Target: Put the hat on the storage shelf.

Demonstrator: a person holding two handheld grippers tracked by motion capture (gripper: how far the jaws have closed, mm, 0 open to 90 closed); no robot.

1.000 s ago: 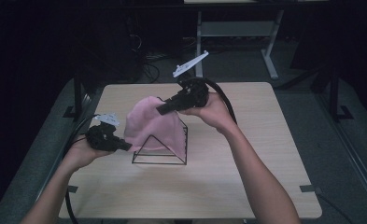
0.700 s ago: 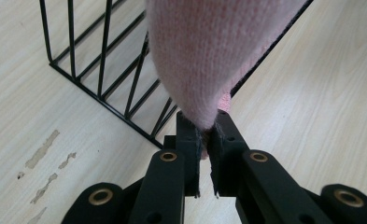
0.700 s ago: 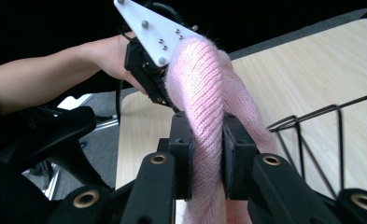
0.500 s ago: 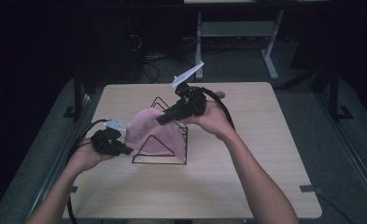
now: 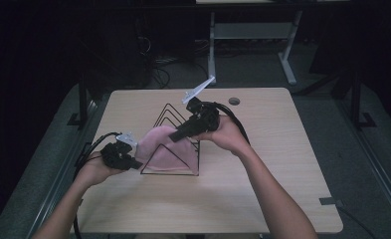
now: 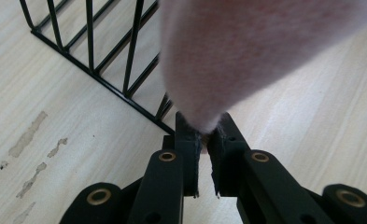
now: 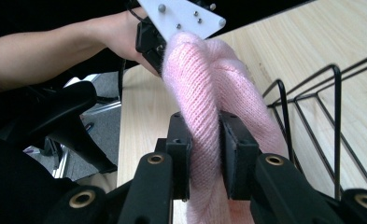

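A pink knitted cloth (image 5: 165,149) hangs over the near end of a black wire rack (image 5: 170,112) in the middle of the table. My left gripper (image 5: 136,160) is low at the cloth's left edge. In the left gripper view its jaws are shut on a corner of the cloth (image 6: 204,123), just in front of the rack's base wire (image 6: 102,84). My right gripper (image 5: 174,134) is above the rack's top. Its jaws are shut on a thick fold of the cloth (image 7: 204,135), which runs on to the left gripper (image 7: 160,44) beyond.
The wooden table (image 5: 262,189) has bare room to the right of the rack and in front of it. A round cable hole (image 5: 234,101) lies near the far edge. A desk frame (image 5: 287,59) stands beyond on the dark floor. Pale stains (image 6: 29,135) mark the tabletop.
Both grippers have come down with the cloth. It has sunk from above the rack onto its near end, and the rack's far wires have come into sight.
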